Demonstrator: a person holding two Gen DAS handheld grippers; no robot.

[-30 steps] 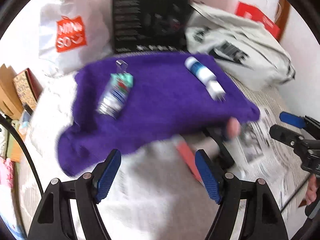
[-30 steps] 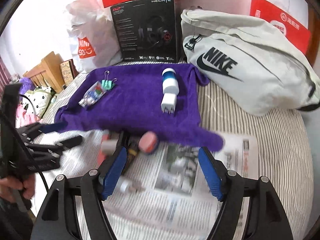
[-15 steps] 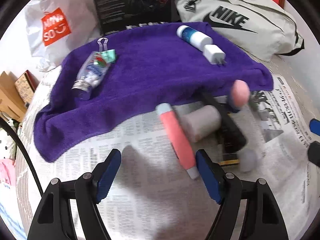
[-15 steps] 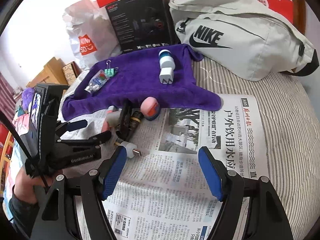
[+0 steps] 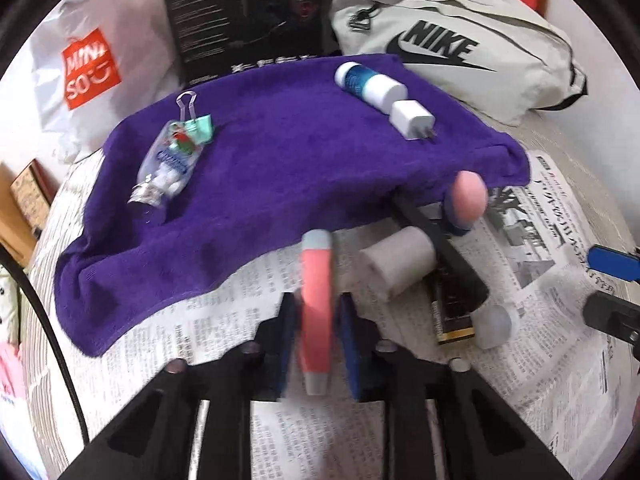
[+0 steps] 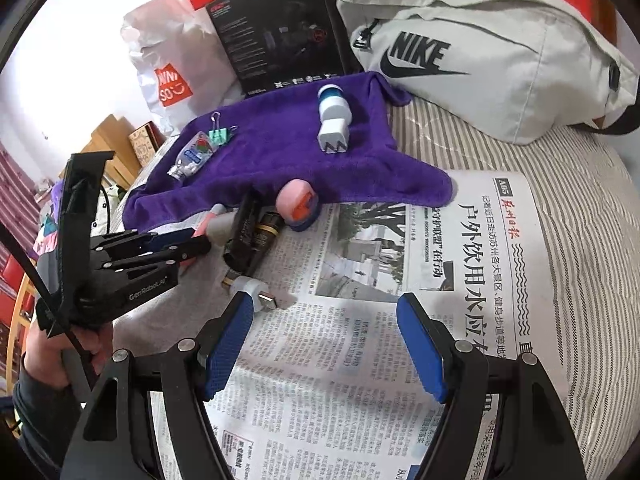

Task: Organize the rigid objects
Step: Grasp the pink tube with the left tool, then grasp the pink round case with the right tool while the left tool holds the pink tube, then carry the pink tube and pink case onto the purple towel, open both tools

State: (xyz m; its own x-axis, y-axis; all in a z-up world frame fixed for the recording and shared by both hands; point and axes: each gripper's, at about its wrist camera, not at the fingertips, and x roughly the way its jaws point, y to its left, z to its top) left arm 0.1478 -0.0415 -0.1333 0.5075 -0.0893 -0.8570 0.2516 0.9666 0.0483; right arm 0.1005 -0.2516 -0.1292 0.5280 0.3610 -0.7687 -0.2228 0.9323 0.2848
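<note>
My left gripper [image 5: 318, 344] has its fingers [image 5: 287, 340] closed on a pink tube [image 5: 316, 312] with grey ends, gripping it near its lower end; the tube points away from the camera toward the purple towel [image 5: 280, 168], and I cannot tell whether it touches the newspaper [image 6: 360, 360] below it. In the right wrist view, a hand [image 6: 52, 356] holds this gripper low over the left part of the newspaper. My right gripper [image 6: 326, 344] has its fingers [image 6: 226, 344] spread wide with nothing between them, above bare newspaper. Just right of the tube a grey cylinder [image 5: 398, 260] lies on its side, next to a black stick-shaped item [image 5: 444, 248] and a dark tube with a gold band [image 6: 266, 232]. A small white adapter with a metal plug [image 6: 256, 294] lies on the newspaper close to my right gripper's left finger. A pink and blue round item [image 6: 298, 204] sits at the towel's near edge. On the towel lie a clear bottle of white pellets [image 5: 166, 168] touching a green binder clip [image 5: 196, 128], and, further right, a blue and white bottle [image 5: 368, 82] end to end with a white charger [image 5: 412, 120]. Behind the towel stand a black box [image 6: 280, 28], a white shopping bag [image 5: 88, 64] and a pale grey bag [image 6: 480, 52] on the striped bed [image 6: 580, 220].
</note>
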